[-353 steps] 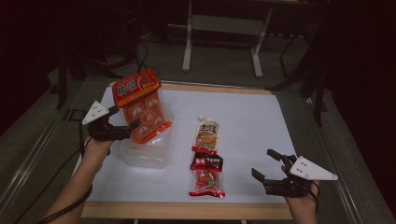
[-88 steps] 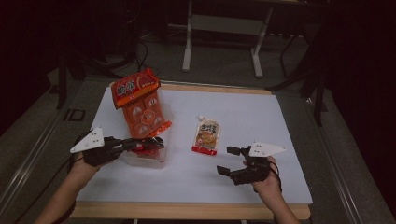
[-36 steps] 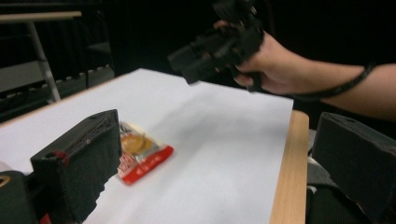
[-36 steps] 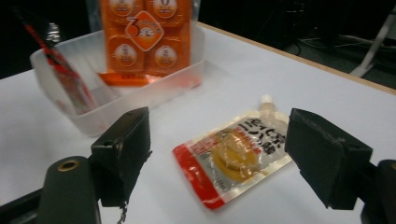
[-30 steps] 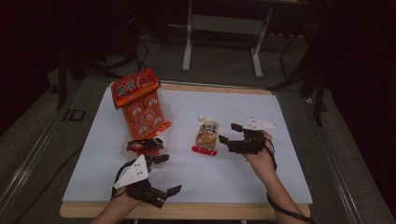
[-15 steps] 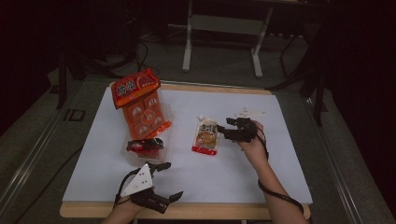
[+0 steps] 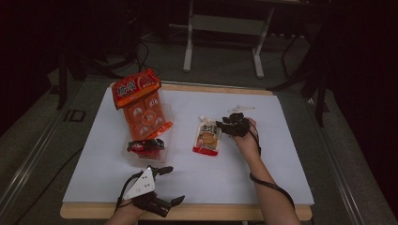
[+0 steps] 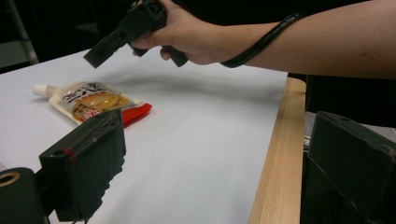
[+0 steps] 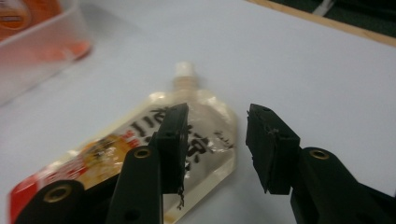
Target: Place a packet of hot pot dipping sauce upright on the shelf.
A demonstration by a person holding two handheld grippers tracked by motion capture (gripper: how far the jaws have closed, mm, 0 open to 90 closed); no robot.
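Right claw (image 9: 215, 140) moved over pouch (image 9: 140, 154), closing.

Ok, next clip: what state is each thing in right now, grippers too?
Spout pouch: flat on the sheet, cap on, not gripped.
Right gripper: open, jaws have just been closing, over the pouch's edge, pads not pressing.
Left gripper: open, nothing between its jaws, near the table's front edge.
Clear bin: upright, holds a red packet.
Orange snack pack: propped tilted in the bin, sealed.
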